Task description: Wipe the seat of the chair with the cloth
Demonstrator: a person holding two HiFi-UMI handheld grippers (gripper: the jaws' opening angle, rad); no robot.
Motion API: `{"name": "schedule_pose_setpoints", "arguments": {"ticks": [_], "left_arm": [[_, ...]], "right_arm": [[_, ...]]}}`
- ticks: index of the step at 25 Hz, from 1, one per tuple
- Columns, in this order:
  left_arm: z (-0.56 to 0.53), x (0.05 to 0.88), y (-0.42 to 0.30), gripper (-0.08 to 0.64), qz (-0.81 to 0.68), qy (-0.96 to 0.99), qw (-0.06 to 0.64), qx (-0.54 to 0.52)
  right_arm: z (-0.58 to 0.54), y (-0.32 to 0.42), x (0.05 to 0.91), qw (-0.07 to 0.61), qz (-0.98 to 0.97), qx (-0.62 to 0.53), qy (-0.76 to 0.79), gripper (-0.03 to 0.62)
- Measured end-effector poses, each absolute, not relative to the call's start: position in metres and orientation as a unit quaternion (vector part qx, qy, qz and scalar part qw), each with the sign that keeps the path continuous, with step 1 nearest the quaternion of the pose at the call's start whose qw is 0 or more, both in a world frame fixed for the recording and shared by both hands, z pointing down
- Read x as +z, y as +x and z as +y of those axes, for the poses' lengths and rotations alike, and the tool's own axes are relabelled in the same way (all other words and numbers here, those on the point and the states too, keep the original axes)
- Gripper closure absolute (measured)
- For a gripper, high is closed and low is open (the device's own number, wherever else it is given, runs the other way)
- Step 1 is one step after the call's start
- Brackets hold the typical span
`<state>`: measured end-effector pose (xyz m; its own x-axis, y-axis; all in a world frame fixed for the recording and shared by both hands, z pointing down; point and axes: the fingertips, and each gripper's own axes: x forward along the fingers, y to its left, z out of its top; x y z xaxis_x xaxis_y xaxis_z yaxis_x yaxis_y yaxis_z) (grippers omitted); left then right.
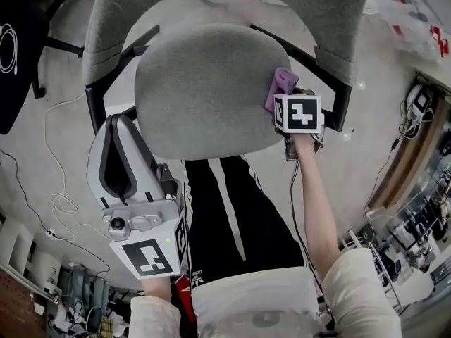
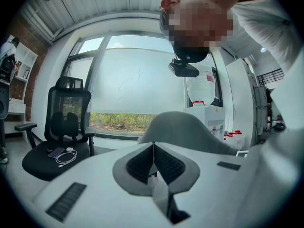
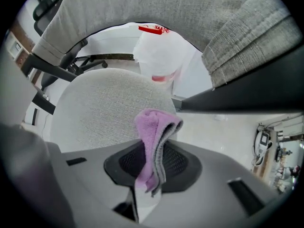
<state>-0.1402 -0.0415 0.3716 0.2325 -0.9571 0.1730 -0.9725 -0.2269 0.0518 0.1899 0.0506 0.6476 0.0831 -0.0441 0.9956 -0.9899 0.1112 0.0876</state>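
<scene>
Purple cloth (image 3: 154, 132) hangs folded between the jaws of the right claw (image 3: 153, 163), which pinches it at the right edge of the grey chair seat (image 1: 201, 90), just in front of the backrest (image 1: 232, 5). The left claw (image 2: 153, 161) is pressed together with nothing in it, held beside the seat's front left corner. Its own view shows a black office chair (image 2: 57, 137) by a window (image 2: 135, 87).

My left gripper (image 1: 117, 129) sits at the lower left of the head view, pointing away from me, jaws pressed together on nothing. My bare right forearm (image 1: 315, 189) stretches up the frame's right-centre, and my right gripper (image 1: 284, 91) is clamped on the cloth (image 3: 154, 132).
</scene>
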Motion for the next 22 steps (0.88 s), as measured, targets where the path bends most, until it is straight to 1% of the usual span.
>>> {"name": "schedule_pose_setpoints", "arguments": {"ticks": [5,9,12,16,19,22], "left_arm": [[-0.035,0.373,-0.145,0.546,-0.623,0.776,0.076,0.054],[-0.033,0.373,-0.147,0.546,-0.629,0.772,0.074,0.053],[-0.033,0.368,-0.148,0.546,-0.632,0.77,0.066,0.054],[-0.03,0.36,-0.166,0.546,-0.651,0.755,0.029,0.072],[-0.029,0.361,-0.189,0.546,-0.677,0.732,0.039,0.063],[-0.026,0.362,-0.203,0.546,-0.687,0.723,0.033,0.068]], "right_arm": [[0.041,0.159,0.623,0.471,-0.588,0.432,0.495,0.505],[0.032,0.109,0.593,0.399,-0.649,0.448,0.469,0.505],[0.029,0.051,0.578,0.355,-0.7,0.452,0.424,0.505],[0.051,-0.05,0.581,0.33,-0.762,0.458,0.317,0.505],[0.075,-0.12,0.594,0.309,-0.783,0.484,0.241,0.505],[0.1,-0.167,0.613,0.29,-0.773,0.529,0.197,0.505]]}}
